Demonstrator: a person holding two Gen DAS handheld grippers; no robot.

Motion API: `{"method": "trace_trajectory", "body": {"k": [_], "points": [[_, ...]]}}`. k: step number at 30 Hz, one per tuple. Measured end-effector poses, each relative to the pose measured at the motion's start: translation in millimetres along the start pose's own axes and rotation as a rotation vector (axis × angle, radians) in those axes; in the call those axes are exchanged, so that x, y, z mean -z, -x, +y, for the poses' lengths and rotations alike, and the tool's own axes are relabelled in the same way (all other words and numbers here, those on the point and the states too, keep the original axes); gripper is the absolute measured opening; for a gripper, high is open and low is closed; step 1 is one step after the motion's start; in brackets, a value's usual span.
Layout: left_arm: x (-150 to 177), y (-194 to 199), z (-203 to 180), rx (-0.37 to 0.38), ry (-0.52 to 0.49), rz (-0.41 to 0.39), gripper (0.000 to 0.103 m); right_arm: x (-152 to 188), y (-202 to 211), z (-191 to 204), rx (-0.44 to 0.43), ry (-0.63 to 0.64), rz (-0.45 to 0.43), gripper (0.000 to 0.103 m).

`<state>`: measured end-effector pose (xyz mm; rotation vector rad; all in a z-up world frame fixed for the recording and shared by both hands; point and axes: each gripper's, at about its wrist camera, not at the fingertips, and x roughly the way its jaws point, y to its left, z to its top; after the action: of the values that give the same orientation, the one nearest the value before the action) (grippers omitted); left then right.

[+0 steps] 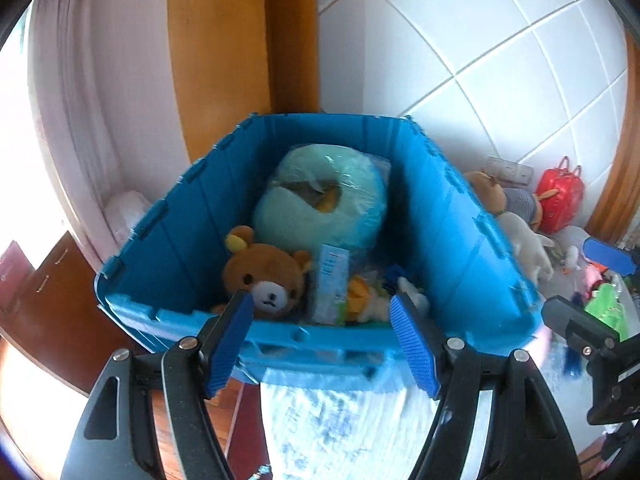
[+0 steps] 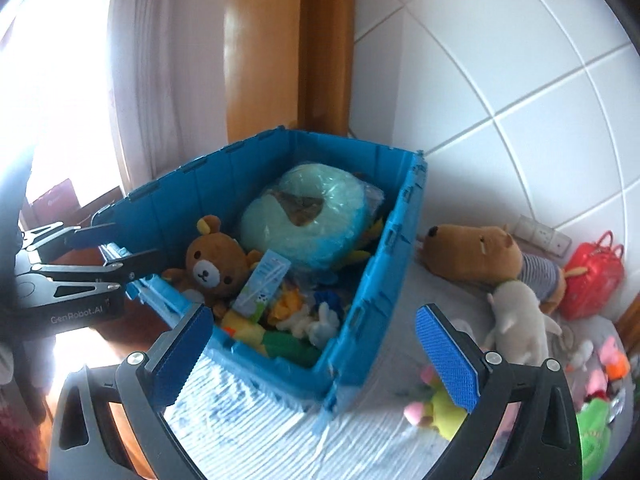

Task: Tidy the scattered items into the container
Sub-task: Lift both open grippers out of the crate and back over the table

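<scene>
The blue bin [image 2: 372, 280] stands at the far left corner of the bed [image 2: 360, 432], against the tiled wall [image 2: 520, 80] and the wooden post [image 2: 320, 40], and it already holds much: a teddy bear [image 2: 210, 264], a green wrapped cushion [image 2: 308, 216], a small carton [image 2: 262, 284] and some little plush toys. I judge that one drop has just been made and the step in hand is to go for the next item, because both grippers are empty and point over the bin's near rim. The right gripper [image 2: 316, 356] has its fingers [image 2: 448, 356] spread as wide as they go, with nothing between them; they hang above the bed just in front of the bin's near corner and touch nothing. The left gripper [image 1: 320, 340] is about half open, its fingers [image 1: 230, 340] are also empty, and they frame the near rim of the bin without touching it, as far as I can see. Many items are not yet tidied; they lie toward the right edge of the bed: a big brown plush [image 2: 480, 252] in a striped shirt, a white plush [image 2: 520, 320] beside it, a red bag [image 2: 596, 280] near the wall, a yellow and pink toy [image 2: 436, 404] near the right fingers, and green and pink toys further right. The next move calls for turning the right gripper toward this group; the yellow and pink toy is nearest, so it seems the easy choice. The soft plush will squash, so the fingers must close deep around the body, not on a loose ear.
</scene>
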<state>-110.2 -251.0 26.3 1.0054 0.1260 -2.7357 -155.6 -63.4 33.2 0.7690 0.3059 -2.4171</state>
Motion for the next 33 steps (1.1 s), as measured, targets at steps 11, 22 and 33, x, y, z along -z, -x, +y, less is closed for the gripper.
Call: {"method": "trace_trajectory", "body": {"k": [11, 22, 33], "points": [[29, 28, -38, -0.012, -0.015, 0.016, 0.07, 43, 44, -28, 0.014, -0.073, 0.001, 0.103], [56, 56, -64, -0.031, -0.052, 0.027, 0.07, 82, 79, -50, 0.02, -0.174, -0.02, 0.103], [79, 69, -69, 0.132, -0.107, 0.018, 0.07, 121, 131, -47, 0.213, -0.27, 0.001, 0.103]]}}
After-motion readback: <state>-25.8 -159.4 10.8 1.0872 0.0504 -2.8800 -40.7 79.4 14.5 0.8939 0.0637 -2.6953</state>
